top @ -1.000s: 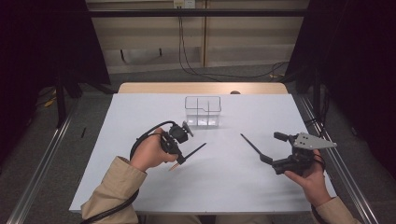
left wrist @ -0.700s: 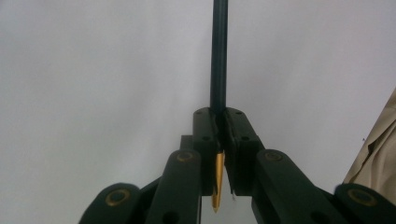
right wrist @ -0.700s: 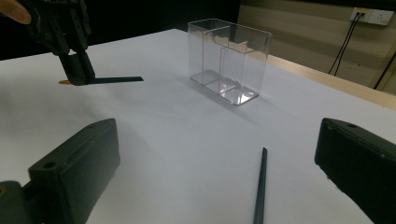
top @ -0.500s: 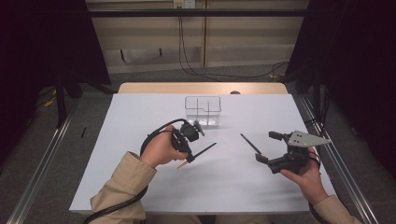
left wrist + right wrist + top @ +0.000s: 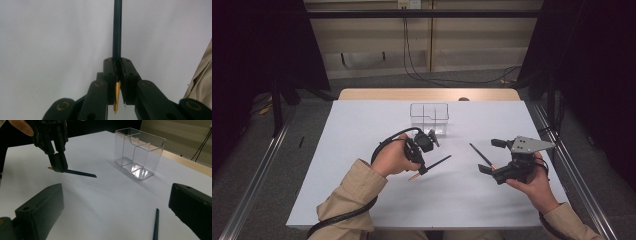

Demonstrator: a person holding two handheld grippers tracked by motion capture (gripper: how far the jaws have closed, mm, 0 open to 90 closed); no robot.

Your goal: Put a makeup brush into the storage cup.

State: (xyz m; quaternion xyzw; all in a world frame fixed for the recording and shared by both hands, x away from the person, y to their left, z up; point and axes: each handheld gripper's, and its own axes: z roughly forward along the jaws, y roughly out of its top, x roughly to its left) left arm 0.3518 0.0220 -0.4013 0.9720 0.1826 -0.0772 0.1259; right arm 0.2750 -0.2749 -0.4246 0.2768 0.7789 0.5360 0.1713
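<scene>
L gripper (image 5: 421, 167) clamps a pencil (image 5: 436, 164) near its gold tip, so the long end leads toward the box (image 5: 429, 119). R gripper (image 5: 497, 162) wide open, lined up for 2nd pencil (image 5: 480, 155).

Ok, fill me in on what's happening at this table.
A person is working with a hand-held claw in each hand over a white table. The left claw is shut on a dark pencil near its gold tip, holding it roughly level above the table. The right claw is open, with a second dark pencil lying on the table between its jaws, not gripped. A clear divided holder stands empty farther back; neither pencil is in it yet.
</scene>
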